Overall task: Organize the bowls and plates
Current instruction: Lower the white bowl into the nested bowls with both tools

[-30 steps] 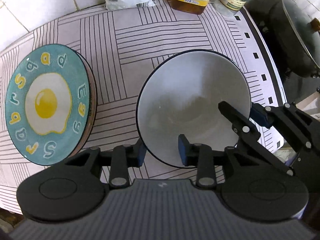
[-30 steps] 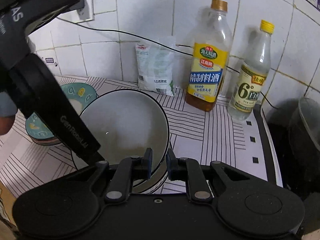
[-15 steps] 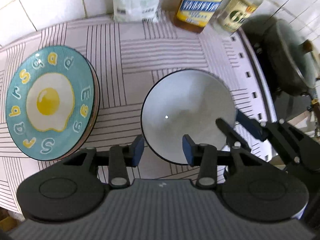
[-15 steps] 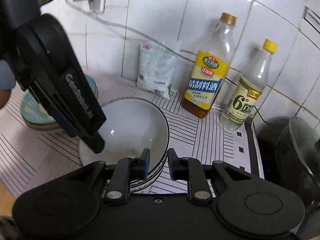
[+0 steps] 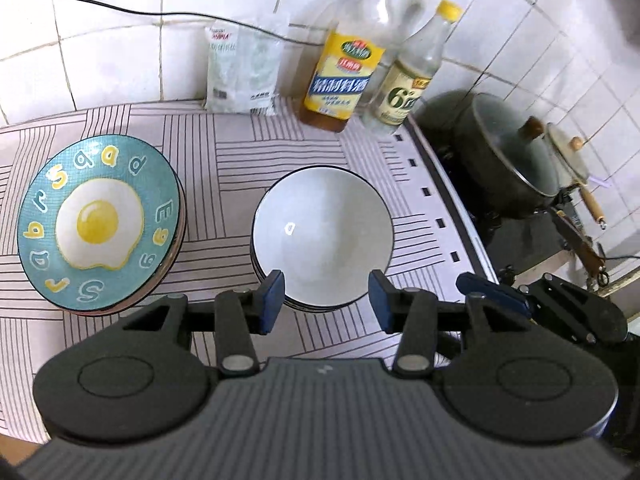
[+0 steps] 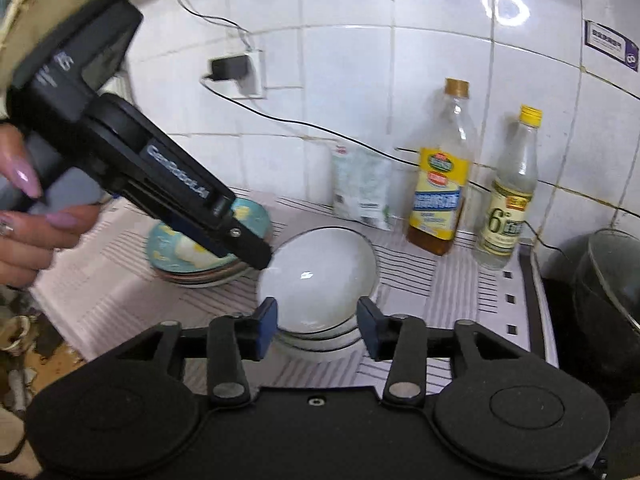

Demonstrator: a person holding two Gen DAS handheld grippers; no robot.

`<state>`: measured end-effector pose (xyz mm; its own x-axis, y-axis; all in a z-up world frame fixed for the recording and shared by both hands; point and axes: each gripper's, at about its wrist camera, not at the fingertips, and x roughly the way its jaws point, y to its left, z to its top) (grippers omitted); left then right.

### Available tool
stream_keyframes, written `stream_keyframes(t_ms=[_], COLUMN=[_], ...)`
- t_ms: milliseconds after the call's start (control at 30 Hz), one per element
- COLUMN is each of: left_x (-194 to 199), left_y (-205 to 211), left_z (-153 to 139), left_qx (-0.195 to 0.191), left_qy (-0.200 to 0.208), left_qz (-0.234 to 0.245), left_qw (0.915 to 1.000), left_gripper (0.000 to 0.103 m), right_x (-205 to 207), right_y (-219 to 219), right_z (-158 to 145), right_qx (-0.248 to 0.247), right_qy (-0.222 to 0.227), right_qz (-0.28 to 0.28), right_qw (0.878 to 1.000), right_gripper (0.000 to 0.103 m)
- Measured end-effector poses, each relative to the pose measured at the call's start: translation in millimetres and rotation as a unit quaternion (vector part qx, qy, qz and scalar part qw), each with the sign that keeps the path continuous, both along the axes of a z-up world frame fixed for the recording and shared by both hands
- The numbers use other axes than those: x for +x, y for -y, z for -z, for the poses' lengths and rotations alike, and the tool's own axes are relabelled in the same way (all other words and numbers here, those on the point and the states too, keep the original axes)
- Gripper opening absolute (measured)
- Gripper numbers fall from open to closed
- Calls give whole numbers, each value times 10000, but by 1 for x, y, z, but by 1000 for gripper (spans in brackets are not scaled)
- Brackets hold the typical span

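A stack of white bowls with dark rims [image 5: 322, 236] stands on the striped counter; it also shows in the right wrist view [image 6: 318, 280]. A stack of plates topped by a teal fried-egg plate [image 5: 100, 220] sits to its left, partly hidden in the right wrist view [image 6: 176, 256] behind the left gripper's body. My left gripper [image 5: 326, 300] is open and empty, held above and short of the bowls. My right gripper [image 6: 316, 326] is open and empty, just in front of the bowls.
A white bag [image 5: 242, 72], a yellow-labelled bottle [image 5: 346, 68] and a clear bottle [image 5: 408, 92] stand against the tiled wall. A dark lidded pot [image 5: 504, 152] sits on the stove to the right. A plug and cable [image 6: 232, 72] hang on the wall.
Both grippers have pulled up and back from the bowls. The right gripper, nearly shut by the bowl rim before, has opened wide. The left gripper has opened wider.
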<state>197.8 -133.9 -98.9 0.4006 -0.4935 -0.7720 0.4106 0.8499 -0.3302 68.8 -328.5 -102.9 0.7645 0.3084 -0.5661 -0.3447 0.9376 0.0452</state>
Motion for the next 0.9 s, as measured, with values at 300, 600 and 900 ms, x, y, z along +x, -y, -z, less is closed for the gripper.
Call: stream_keyframes(t_ms=[300,600,900], left_x=[-9,15,48], left_y=[-17,-13,-8], left_z=[40,80,121], left_qx=[-712,-767,-728], left_qy=[-71,-463,-615], left_qz=[-600,-1287,-907], left_qw=[9956,9876,9913], left_gripper=[50,56,55], right_x=[-5,30,64], right_y=[0,-4,-12], right_z=[53,105,136], right_qx=[66,63,-37], right_qy=[-163,-74,55], right_qz=[-18,219,26], right_qw=[9998,9997,10000], right_gripper=[75,93,100])
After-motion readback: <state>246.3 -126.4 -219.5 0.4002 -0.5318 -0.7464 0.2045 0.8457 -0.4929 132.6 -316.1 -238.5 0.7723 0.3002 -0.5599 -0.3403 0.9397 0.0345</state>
